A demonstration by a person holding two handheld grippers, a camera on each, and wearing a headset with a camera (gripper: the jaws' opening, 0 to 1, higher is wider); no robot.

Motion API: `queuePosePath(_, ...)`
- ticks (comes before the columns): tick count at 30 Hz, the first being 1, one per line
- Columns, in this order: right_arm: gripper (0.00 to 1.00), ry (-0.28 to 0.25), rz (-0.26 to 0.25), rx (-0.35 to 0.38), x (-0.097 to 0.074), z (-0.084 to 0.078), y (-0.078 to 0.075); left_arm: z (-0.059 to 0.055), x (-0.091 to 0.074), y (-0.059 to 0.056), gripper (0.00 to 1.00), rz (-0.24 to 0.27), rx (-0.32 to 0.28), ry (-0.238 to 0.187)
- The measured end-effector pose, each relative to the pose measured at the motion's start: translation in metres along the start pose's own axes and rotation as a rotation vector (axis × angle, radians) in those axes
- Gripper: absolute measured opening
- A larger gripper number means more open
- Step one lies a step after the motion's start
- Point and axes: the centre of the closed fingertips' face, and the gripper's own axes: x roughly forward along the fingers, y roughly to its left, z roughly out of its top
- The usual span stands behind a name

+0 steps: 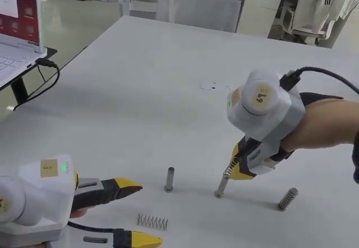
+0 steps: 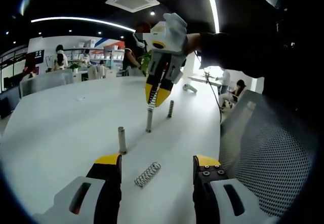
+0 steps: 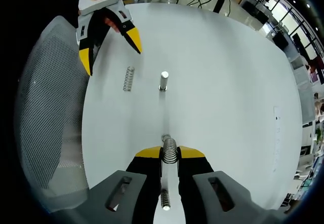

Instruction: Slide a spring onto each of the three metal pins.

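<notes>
Held spring [image 1: 229,168] sits tilted over middle pin [image 1: 221,191], its lower end at the pin's top. Cannot tell how far it is threaded on. Right gripper [image 3: 169,154] comes in from above. Its yellow-tipped jaws are closed tight on this spring, coils squeezed between them.

Bare pin [image 1: 169,179] stands upright just left of the middle pin, nothing on it. Third pin [image 1: 288,198] is to the right of the middle one with a spring already around it, leaning slightly. The three pins form a rough row on the white table [image 1: 140,91].

Loose spring [image 1: 152,221] lies flat on the table near the bare pin, on the person's side. In the left gripper view it lies just ahead of the gap between that gripper's jaws, touching neither.

Left gripper [image 2: 157,162] is low at the near-left, jaws spread wide, gripping nothing, aimed toward the pins.

Laptop [image 1: 17,29] sits on a stand at the far-left edge, a cable hanging from it. A person's hand wraps the right gripper body.
</notes>
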Motion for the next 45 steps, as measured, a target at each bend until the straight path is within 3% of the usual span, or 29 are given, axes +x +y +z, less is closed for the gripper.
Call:
queuePosePath(19, 0.09, 0.014, 0.018, 0.008, 0.018, -0.003, 0.002, 0.002, 0.001, 0.002, 0.54, 0.006, 0.006, -0.002)
queuePosePath(45, 0.10, 0.071, 0.043, 0.020, 0.051, -0.014, 0.008, 0.004, 0.000, 0.003, 0.53, 0.011, 0.008, -0.003)
